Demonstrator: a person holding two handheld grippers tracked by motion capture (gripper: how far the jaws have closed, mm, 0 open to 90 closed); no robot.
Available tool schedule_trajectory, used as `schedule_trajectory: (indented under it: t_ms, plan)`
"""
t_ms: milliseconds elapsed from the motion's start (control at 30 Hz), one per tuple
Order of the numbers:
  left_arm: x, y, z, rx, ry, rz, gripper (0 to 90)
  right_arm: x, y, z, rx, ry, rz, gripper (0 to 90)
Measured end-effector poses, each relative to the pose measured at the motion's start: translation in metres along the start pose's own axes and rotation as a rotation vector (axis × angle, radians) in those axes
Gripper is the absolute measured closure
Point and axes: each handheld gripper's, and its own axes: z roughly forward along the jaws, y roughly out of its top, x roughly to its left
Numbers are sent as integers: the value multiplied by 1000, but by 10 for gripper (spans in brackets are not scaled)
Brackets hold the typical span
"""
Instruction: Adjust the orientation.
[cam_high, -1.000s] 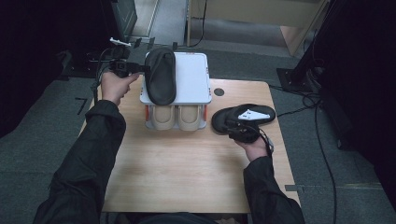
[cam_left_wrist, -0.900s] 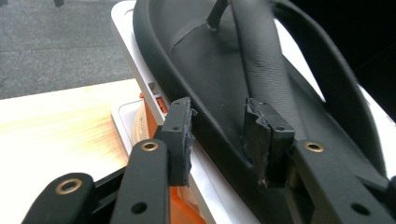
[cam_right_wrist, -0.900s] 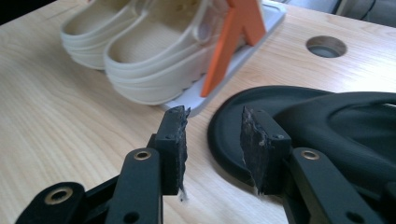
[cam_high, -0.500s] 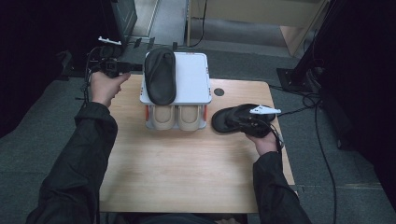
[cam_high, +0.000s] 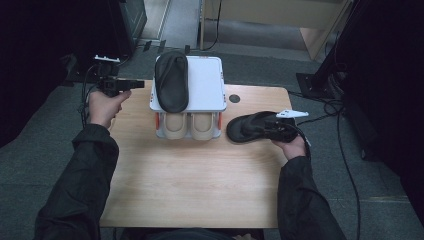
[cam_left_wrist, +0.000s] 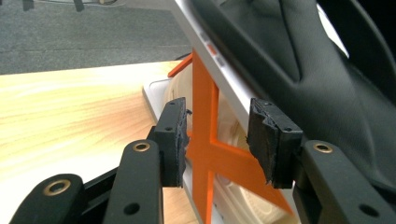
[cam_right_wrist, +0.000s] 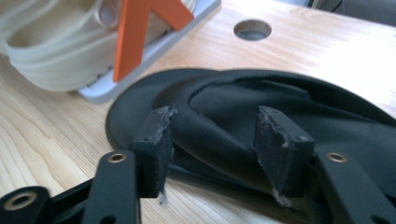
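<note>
While one black slipper (cam_high: 171, 81) is already lying on the white top shelf (cam_high: 207, 85) of the small shoe rack at the far middle of the table (cam_high: 190, 180), the second black slipper (cam_high: 255, 127) is still flat on the wood just right of the rack, so the step in hand is judged to be the pickup of that second slipper. The right gripper (cam_right_wrist: 212, 140) is brought up to it: its jaws have just been opening and are seen standing apart, one pad on each side of the raised strap (cam_right_wrist: 219, 135), with no pad clearly pressed on it, so nothing is counted as held yet. The left gripper (cam_left_wrist: 217, 140) is parked at the rack's left side; its jaws have also just been opening and are apart, with the orange side brace (cam_left_wrist: 205, 121) seen between them; the left pad looks close against the brace, but no clamp is read. A beige pair (cam_high: 189, 125) is stored on the lower level. For the next move, the right jaws should be closed on the strap, and the slipper lifted and carried over to the bare right part of the top shelf, beside the first slipper, toe aligned the same way. The left gripper may be needed to steady the rack.
</note>
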Motion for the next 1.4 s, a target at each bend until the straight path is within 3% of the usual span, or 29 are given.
schedule_trajectory:
  t_ms: [133,400,533,600,700,967,1100,1167,1233,1400]
  plan:
    - [1,-10,0,8,1,4,572,-5,-5,8,9,-8,-32,445]
    - [2,-25,1,21,-9,17,561,-10,-9,21,21,26,-72,357]
    - [4,-34,1,17,-29,22,553,-7,-9,20,33,23,-96,407]
    - [6,-39,0,14,-38,26,552,-5,-10,17,46,25,-102,474]
    - [5,-44,1,17,-22,41,552,-1,-11,13,63,20,-125,558]
    - [0,-57,5,13,-53,66,552,9,-11,7,104,10,-112,714]
    - [-1,-62,5,12,-59,70,552,6,-9,7,105,-24,-64,783]
    - [-2,-65,5,4,-60,66,552,5,-7,10,103,-53,-25,785]
    - [-1,-67,4,2,-64,63,552,3,-4,15,95,-52,14,787]
    - [-1,-73,5,-1,-59,57,553,8,6,29,90,-94,28,786]
